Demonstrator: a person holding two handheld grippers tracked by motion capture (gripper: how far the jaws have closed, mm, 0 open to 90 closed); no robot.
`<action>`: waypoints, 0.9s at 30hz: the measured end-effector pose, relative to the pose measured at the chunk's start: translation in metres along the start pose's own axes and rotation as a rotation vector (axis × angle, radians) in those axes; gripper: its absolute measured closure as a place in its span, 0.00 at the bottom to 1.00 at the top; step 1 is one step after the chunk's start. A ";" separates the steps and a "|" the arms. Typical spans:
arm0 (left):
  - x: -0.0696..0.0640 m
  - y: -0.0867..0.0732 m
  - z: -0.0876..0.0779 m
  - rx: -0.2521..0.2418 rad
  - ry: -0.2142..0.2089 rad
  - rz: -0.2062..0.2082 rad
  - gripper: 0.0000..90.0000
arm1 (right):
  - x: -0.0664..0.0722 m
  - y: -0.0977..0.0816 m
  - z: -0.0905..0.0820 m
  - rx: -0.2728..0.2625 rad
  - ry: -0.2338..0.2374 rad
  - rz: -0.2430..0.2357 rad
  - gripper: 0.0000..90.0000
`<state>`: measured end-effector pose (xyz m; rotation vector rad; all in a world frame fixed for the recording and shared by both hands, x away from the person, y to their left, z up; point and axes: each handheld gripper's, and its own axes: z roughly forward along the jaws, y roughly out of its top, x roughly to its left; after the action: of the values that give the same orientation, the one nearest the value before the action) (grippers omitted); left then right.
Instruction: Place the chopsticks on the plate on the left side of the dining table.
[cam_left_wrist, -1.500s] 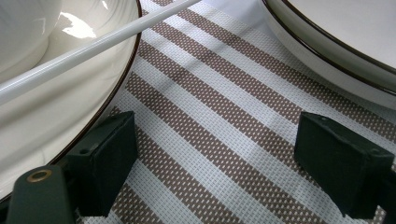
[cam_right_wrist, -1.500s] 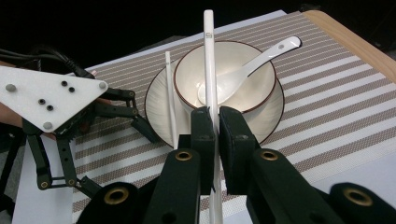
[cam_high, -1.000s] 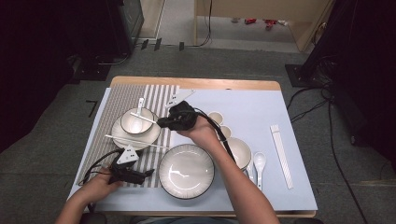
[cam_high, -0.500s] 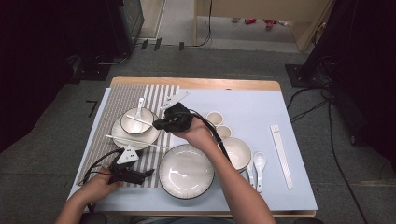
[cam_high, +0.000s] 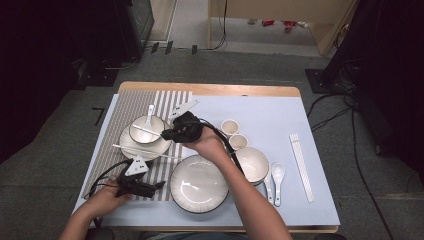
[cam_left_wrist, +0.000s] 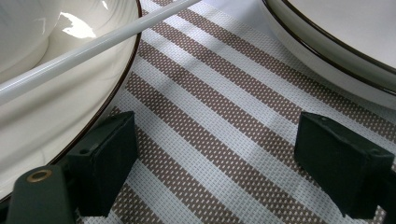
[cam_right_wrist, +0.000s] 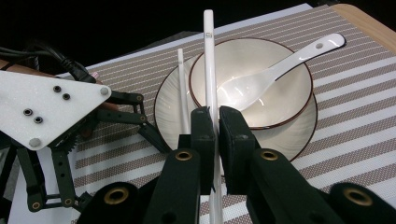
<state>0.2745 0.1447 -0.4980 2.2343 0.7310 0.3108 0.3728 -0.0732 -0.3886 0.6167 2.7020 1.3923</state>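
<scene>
Glossy white ceramic throughout: slim round chopstick (cam_right_wrist: 208, 60) clamped between the right gripper (cam_right_wrist: 214, 122) jaws, its far end over the dark-rimmed bowl (cam_right_wrist: 285, 100) ahead of them. A curved soup spoon (cam_right_wrist: 275, 72) lies in that bowl; second chopstick (cam_right_wrist: 182, 93) rests across the plate (cam_right_wrist: 299, 135) beneath, just left of the jaws. Left gripper (cam_left_wrist: 215, 154) jaws stand apart over the woven brown-striped placemat (cam_left_wrist: 210, 116), nothing between them. Since a second ago, the right gripper has shifted left, closer to the bowl; left gripper unmoved on the worktop (cam_high: 270, 115).
</scene>
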 end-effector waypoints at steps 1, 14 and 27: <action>0.000 0.000 0.000 0.000 0.000 0.000 0.15 | 0.000 0.000 0.001 0.000 -0.001 -0.001 0.95; 0.000 0.000 0.000 -0.001 0.000 -0.001 0.15 | 0.005 0.002 0.012 0.002 0.012 -0.007 0.95; 0.000 0.000 0.000 0.000 0.000 0.000 0.15 | 0.007 0.003 0.021 0.010 0.016 -0.011 0.95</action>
<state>0.2745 0.1448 -0.4980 2.2343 0.7307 0.3116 0.3719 -0.0525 -0.3980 0.5937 2.7217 1.3886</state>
